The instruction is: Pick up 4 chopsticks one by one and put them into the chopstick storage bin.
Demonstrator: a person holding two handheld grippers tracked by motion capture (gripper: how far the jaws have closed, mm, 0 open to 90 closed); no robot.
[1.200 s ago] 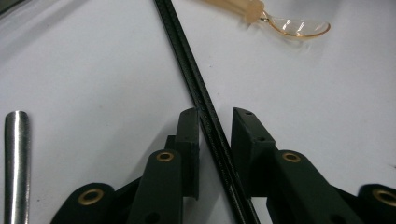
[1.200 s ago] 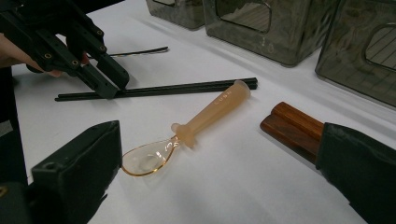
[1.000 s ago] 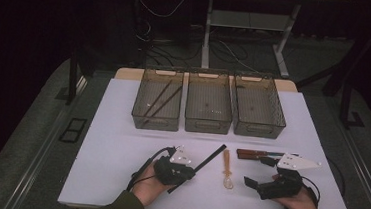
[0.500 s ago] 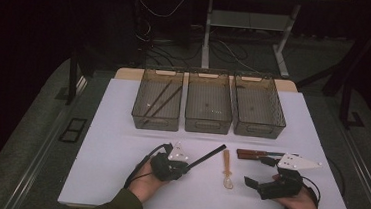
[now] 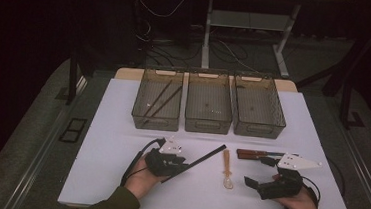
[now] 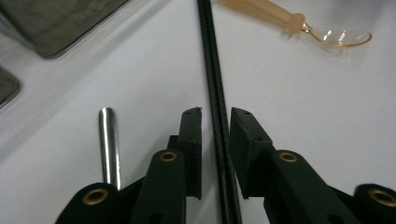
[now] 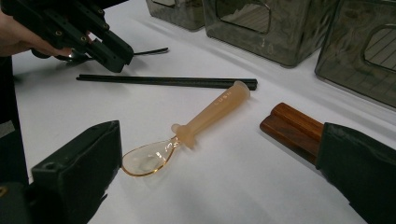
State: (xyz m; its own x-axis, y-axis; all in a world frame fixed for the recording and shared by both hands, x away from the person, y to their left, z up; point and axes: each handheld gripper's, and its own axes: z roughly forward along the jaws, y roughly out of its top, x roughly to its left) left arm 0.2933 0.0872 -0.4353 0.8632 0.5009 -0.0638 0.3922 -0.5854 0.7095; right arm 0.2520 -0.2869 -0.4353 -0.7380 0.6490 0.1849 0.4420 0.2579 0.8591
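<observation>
Dim room: grey floor (image 5: 30,137) around the white surface (image 5: 106,128); behind, a metal frame (image 5: 208,31) and loose cables (image 5: 228,50).

We look down from above the table's (image 5: 117,179) near edge; our gripper views sit low, sharing the spoon (image 6: 299,23) (image 7: 187,133).

The left tool (image 5: 181,163) has shifted slightly along the black chopstick (image 5: 204,157), its jaws just opening around it.

The right gripper's (image 7: 224,186) jaw is covering the wooden handles' (image 7: 292,128) near ends; the silver handle (image 6: 108,144) is disappearing behind the left gripper (image 6: 215,154).
</observation>
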